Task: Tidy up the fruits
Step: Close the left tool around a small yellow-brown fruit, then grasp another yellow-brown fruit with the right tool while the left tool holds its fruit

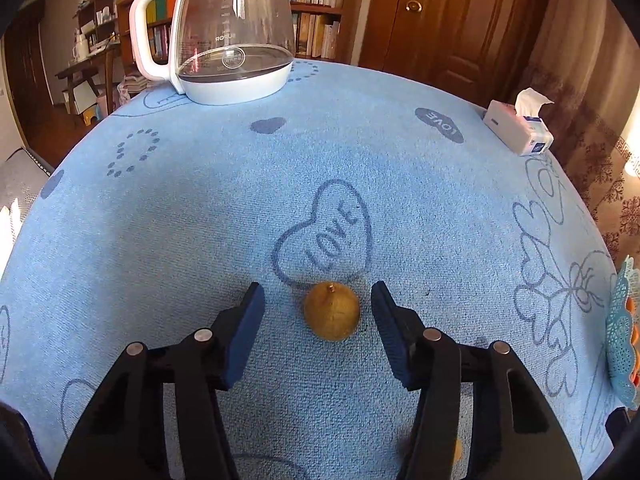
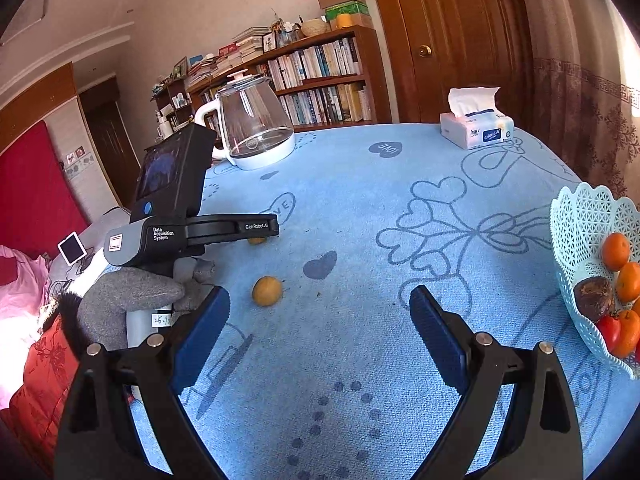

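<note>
A small round yellow-brown fruit (image 1: 332, 312) lies on the blue tablecloth (image 1: 200, 208) between the blue pads of my left gripper (image 1: 318, 292). There is a gap on each side, so the pads do not touch it. In the right wrist view the left gripper (image 2: 264, 229) points down over that fruit (image 2: 256, 240), which is mostly hidden under it. A second like fruit (image 2: 267, 291) lies just left of my right gripper (image 2: 320, 296), which stands wide open above the cloth with nothing between its fingers. A pale blue lattice basket (image 2: 580, 220) at the right holds oranges, a dark fruit and a red one.
A glass kettle with a white handle (image 2: 256, 132) stands at the far left of the table, and a tissue box (image 2: 476, 128) at the far right edge. A grey-gloved hand (image 2: 132, 292) holds the left gripper. The basket's edge (image 1: 620, 320) shows at the right.
</note>
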